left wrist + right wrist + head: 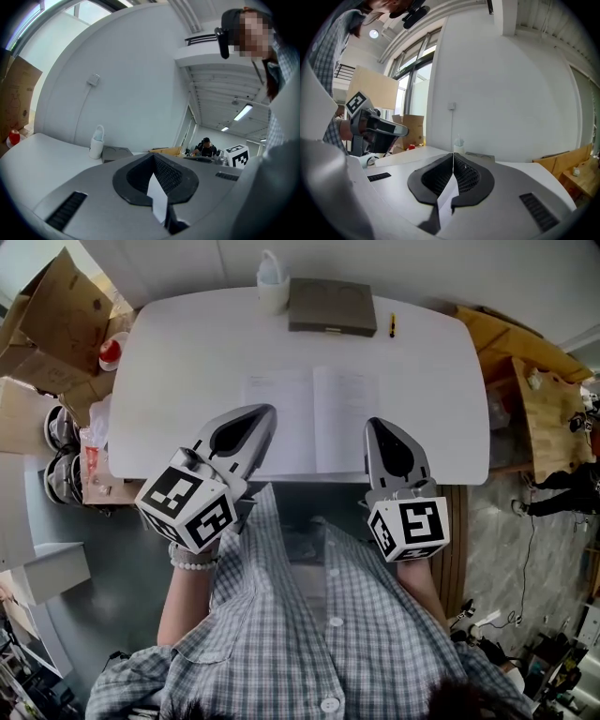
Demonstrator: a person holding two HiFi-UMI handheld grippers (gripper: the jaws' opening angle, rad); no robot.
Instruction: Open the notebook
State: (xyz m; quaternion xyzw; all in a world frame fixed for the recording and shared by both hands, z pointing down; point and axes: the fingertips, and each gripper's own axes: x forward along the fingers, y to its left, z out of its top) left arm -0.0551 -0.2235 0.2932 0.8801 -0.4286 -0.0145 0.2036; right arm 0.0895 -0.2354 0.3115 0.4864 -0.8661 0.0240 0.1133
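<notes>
The notebook [312, 418] lies open on the white table [187, 362], its two pale pages spread flat near the front edge. My left gripper [265, 412] hovers over the notebook's left page corner, jaws shut with nothing between them. My right gripper [375, 423] hangs at the right page's edge, also shut and empty. In the left gripper view the jaws [153, 155] meet at their tips and point nearly level across the table. In the right gripper view the jaws [453, 154] are pressed together too. The notebook is hidden under the jaws in both gripper views.
At the table's far edge stand a white bottle [272, 282], a flat grey case [332, 306] and a small yellow-and-black pen [393, 324]. Cardboard boxes [56, 315] crowd the left side; a wooden bench [534, 381] stands at the right. A person [205, 147] sits far off.
</notes>
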